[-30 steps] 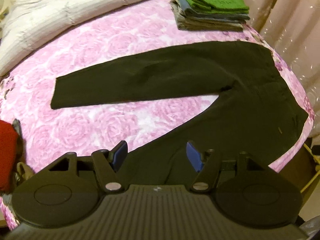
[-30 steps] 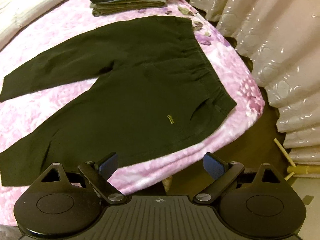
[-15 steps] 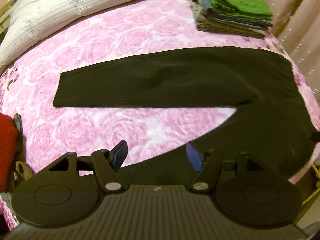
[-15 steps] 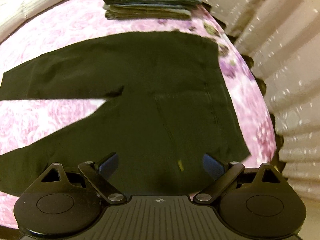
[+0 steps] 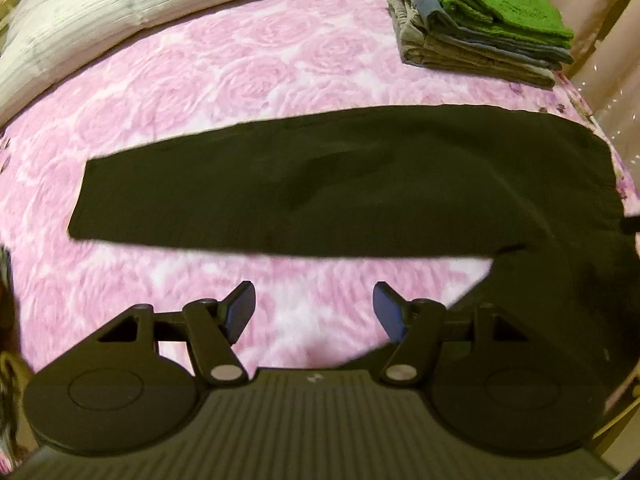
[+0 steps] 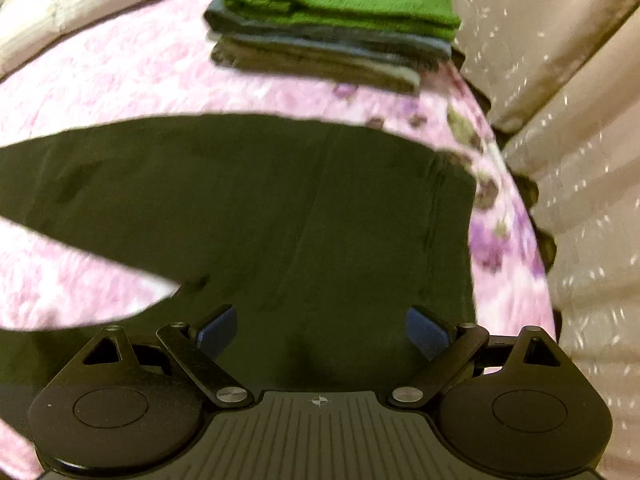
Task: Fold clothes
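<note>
Dark trousers (image 5: 344, 196) lie spread flat on the pink rose-print bedspread (image 5: 224, 80), legs splayed apart in a V. Far leg runs out long and straight away from the waist; the near leg angles off from the crotch toward the cameras, with a wedge of bare bedspread showing between the two. Waistband end (image 6: 448, 216) sits close to the bedspread edge on the curtain (image 6: 568, 160) side. Fabric looks smooth, faint crease along the seat. Both views carry motion blur.

Left gripper (image 5: 314, 312): blue-padded fingers apart, nothing between them, poised over the bare bedspread between the trouser legs; the near leg passes under its right finger mount. Contact with cloth cannot be judged.

Right gripper (image 6: 320, 332): fingers spread wide, empty, over the trousers' seat, just waistband-side of the crotch. Whether the pads touch the fabric is unclear.

Beyond the trousers, past the far leg and nearer the waist end, a stack of folded clothes (image 5: 480, 36) sits apart from them: green knit on top, blue-grey and khaki layers beneath. A white quilted duvet (image 5: 120, 12) is bunched along the far side of the bedspread.
</note>
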A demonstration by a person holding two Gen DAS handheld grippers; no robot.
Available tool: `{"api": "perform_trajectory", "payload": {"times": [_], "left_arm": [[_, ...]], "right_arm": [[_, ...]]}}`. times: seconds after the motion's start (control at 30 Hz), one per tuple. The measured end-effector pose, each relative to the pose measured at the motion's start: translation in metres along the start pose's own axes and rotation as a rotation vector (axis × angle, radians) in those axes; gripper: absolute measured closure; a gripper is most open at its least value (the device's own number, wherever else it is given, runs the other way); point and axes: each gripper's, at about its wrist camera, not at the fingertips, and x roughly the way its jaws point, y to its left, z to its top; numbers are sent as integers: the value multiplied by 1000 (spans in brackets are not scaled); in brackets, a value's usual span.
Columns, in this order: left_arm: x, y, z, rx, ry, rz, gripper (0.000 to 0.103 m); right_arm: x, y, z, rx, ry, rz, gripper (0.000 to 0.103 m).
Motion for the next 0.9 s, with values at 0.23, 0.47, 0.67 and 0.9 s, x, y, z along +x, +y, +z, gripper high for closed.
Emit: {"api": "perform_trajectory", "payload": {"times": [0.23,0.47,0.67,0.9], "left_arm": [[44,2,43,99,-30,-71,42],[90,2,94,239,-55,-162,55],[131,3,139,419,-65,-170,59],[178,9,165,596,-11,-197,59]], "right_arm": [[37,-51,42,47,-64,39,9],[67,-75,87,-90,-120,82,9],[97,-83,125,-210,-126,141,9],[126,-82,146,-296,-94,186,9]]}}
